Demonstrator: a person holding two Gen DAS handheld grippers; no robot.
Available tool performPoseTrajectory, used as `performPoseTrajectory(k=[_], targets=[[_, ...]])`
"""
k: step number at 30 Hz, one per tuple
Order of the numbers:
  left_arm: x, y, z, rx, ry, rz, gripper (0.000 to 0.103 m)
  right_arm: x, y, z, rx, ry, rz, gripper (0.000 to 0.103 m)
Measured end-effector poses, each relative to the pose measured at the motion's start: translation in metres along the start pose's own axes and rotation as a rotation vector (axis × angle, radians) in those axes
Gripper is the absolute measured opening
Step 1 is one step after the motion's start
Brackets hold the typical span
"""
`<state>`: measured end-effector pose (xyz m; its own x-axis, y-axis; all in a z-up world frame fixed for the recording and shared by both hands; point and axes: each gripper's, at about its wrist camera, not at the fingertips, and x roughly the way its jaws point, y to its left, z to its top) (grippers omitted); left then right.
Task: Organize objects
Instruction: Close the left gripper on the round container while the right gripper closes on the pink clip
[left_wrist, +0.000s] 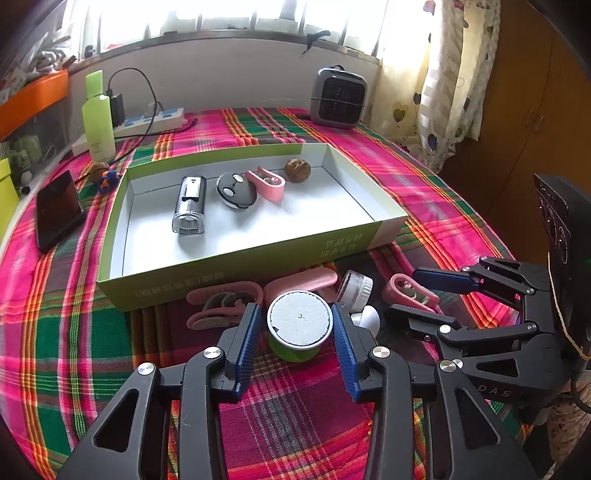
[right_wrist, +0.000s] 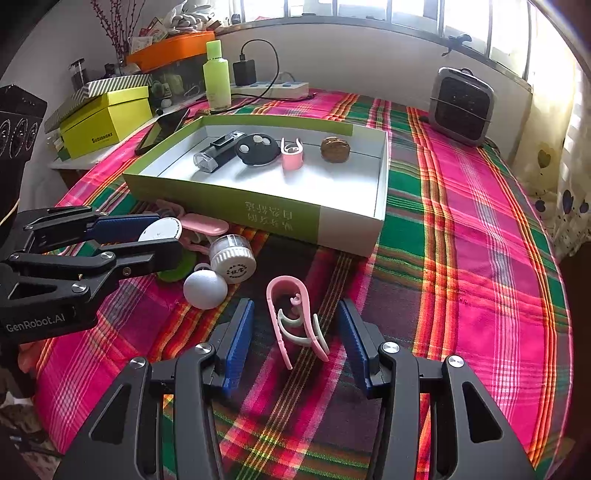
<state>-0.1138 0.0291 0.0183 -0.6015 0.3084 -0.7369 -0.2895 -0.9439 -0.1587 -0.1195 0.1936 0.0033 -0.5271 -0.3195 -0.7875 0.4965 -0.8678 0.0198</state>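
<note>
Four things already lay in the box: a torch, a black fob, a pink clip and a walnut, lined along its far side with most of the floor bare. The job looked under halfway, since more waited on the plaid counter just in front of the box: a green tub, a white jar, a white ball, a few pink clips and one loose clip.

The left claw straddled the tub, pads close at its sides, yet whether it gripped could not be told. The right claw stood released around the loose clip, touching nothing. Both pieces still sat on the counter, not yet lifted.
</note>
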Motion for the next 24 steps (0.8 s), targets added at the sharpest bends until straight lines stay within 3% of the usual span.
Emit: performPoseTrajectory(k=[10, 18, 24], targets=[[-0.0005, -0.0027, 0.0001, 0.000, -0.003, -0.001, 0.032, -0.0012, 0.0001, 0.0002, 0.003, -0.002, -0.002, 0.042], [-0.0009, -0.0022, -0.0014, -0.007, -0.005, -0.004, 0.032, -0.0023, 0.0007, -0.0002, 0.003, -0.008, -0.006, 0.025], [-0.0045, -0.0021, -0.0031, -0.010, -0.017, -0.007, 0.032, -0.0048, 0.0012, -0.0008, 0.008, -0.016, -0.005, 0.025]])
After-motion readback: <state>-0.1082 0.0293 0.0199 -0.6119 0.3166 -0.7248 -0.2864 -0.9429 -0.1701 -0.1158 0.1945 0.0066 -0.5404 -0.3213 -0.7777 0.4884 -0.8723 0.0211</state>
